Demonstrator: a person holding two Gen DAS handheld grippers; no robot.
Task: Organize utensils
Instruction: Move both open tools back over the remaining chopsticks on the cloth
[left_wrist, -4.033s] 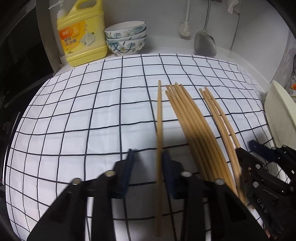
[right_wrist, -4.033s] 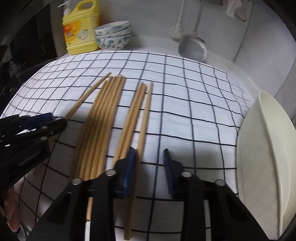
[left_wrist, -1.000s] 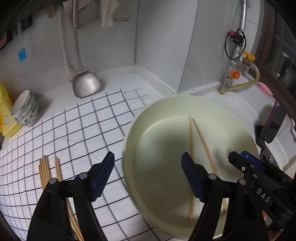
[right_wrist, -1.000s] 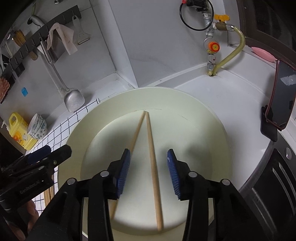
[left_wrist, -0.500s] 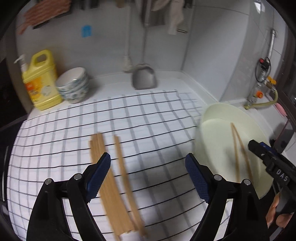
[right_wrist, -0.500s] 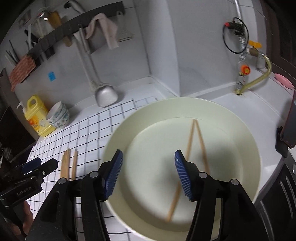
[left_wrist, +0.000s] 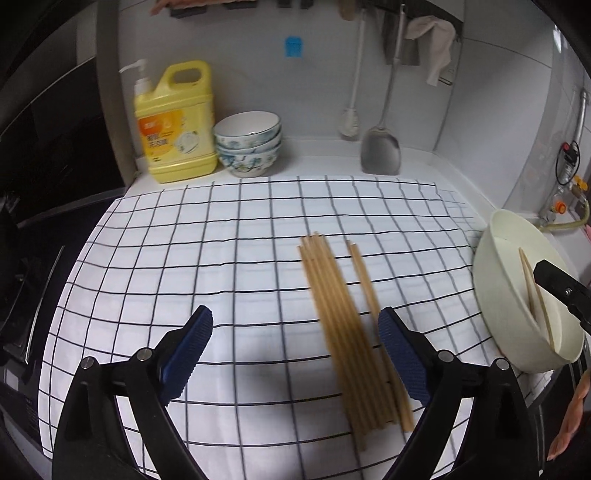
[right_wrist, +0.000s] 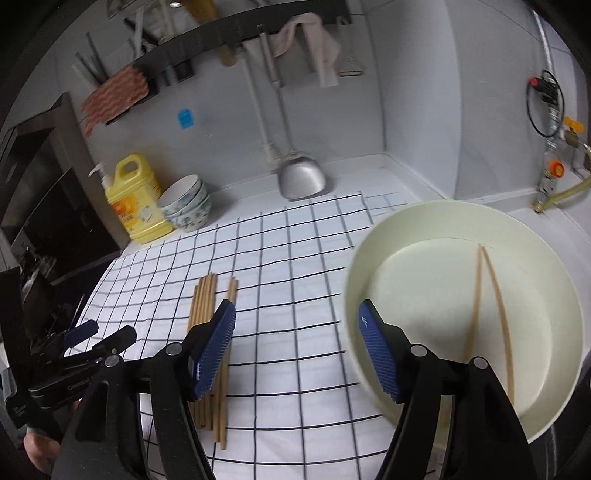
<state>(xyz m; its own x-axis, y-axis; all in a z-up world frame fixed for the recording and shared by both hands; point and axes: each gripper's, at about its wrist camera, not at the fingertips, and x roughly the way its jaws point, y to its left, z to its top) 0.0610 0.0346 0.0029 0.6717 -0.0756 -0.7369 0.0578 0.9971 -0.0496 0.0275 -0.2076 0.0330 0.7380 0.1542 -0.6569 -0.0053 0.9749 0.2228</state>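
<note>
A white cloth with a black grid covers most of the counter, and at its right edge sits a big pale basin, its near rim cut off behind the right gripper's arms in the right wrist view. The bundle of wooden chopsticks lies flat on the cloth, long axis running from the near edge away toward the back wall, tips fanning slightly leftward at the far end; one or two sticks lie a little apart on the right side, though blur makes an exact count impossible. Two more chopsticks rest inside the basin, close at the far end and spreading toward the near side. The left gripper hangs above the cloth with its blue pads spread wide, the bundle passing under its right finger, nothing held. The right gripper is likewise wide apart and empty, between the bundle and the basin.
</note>
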